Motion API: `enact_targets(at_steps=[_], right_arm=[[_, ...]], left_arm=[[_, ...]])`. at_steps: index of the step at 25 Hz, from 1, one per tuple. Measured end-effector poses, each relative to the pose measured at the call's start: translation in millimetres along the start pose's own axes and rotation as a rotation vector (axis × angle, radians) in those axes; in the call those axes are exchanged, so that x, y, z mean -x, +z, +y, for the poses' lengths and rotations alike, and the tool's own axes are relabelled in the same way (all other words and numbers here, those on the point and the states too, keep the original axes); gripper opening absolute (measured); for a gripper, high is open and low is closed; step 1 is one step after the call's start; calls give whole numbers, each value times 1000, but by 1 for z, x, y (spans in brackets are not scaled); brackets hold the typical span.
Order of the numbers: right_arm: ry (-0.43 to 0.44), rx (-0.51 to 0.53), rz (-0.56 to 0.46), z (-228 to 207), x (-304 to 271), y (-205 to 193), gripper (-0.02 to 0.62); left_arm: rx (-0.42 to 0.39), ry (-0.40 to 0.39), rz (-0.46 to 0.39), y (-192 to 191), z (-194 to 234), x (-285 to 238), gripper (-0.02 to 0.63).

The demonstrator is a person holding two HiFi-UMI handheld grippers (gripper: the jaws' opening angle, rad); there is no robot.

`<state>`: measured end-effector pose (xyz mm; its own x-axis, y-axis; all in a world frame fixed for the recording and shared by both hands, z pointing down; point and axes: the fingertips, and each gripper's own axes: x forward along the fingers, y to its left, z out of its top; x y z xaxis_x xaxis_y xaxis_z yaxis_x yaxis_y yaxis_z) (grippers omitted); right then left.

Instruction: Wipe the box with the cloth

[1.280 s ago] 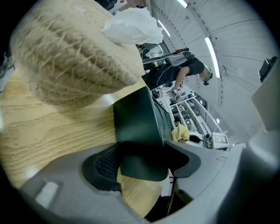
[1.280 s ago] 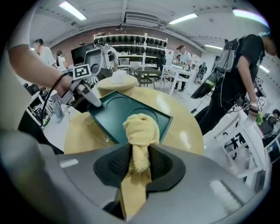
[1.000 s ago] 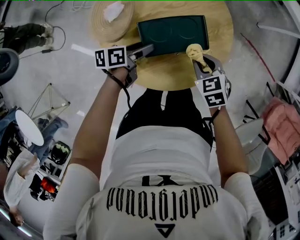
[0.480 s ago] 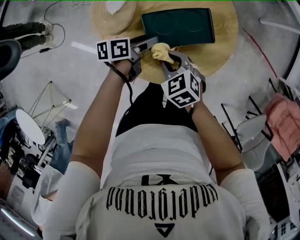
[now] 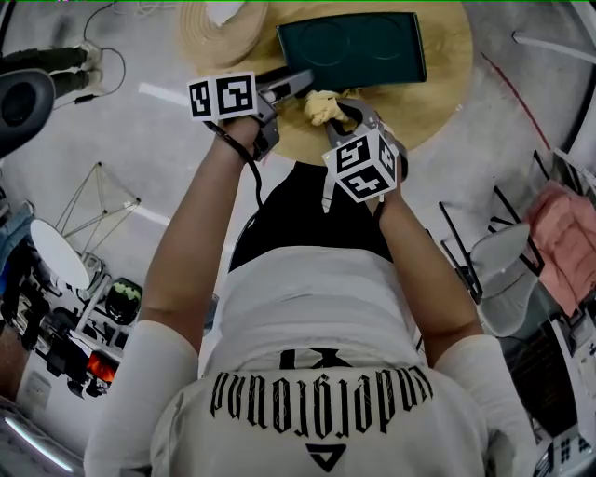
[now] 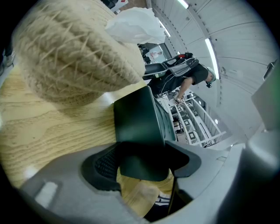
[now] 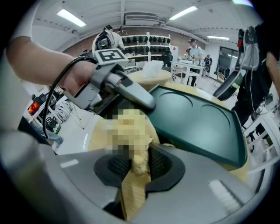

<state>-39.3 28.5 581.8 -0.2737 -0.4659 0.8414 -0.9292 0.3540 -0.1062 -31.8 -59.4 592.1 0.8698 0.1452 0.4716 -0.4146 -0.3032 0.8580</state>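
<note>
- The dark green box [image 5: 352,48] lies flat on the round wooden desk [image 5: 438,102], towards 12 o'clock in the head view, with its long side running 9 to 3 o'clock.
- The left hand-held gripper [image 5: 291,82] is clenched on the box's corner at 7 o'clock. In the left gripper view the left hand-held gripper [image 6: 142,162] has one ribbed pad on each side of the dark box [image 6: 138,127] wall, with the wood grain of the desk [image 6: 43,135] beside it.
- The right hand-held gripper [image 5: 337,110] is grasping the yellow cloth [image 5: 321,105]. In the right gripper view the right hand-held gripper [image 7: 135,164] has its jaws closed on the cloth [image 7: 131,192], which bunches up ahead of the pads and trails back between them as a flat strip.
- The cloth sits just beside the box's near edge, at about 6 to 7 o'clock from the box's middle and right next to the left hand-held gripper's jaws. Whether it touches the box cannot be told.
- In the right gripper view the box [image 7: 197,122] fills the 2 o'clock side, its top showing two shallow round recesses, and the left hand-held gripper [image 7: 118,85] reaches in from 10 o'clock.
- A woven straw piece [image 5: 219,28] rests on the desk at 9 to 10 o'clock from the box, with a crumpled white piece [image 5: 223,9] on top of it.
</note>
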Motion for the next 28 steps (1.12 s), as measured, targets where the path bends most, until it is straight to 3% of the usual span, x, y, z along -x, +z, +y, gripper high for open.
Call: enact_targets(at_steps=[8,15,22,28], right_arm=[[-52,-221,52,-50,6,-41,80],[-3,-201,50,-24,-11,-24,78],[108,-69,13,27,-22,16,77],[79,-114,-4,-2,7,12,78]], left_arm=[[-11,-4,18,-1,-1,-3,329],[-11,-1,14,-1,0,-3,329],[-9,-1,8,0,-1,-1,330],[-10,-2,16,0,0,-2,330]])
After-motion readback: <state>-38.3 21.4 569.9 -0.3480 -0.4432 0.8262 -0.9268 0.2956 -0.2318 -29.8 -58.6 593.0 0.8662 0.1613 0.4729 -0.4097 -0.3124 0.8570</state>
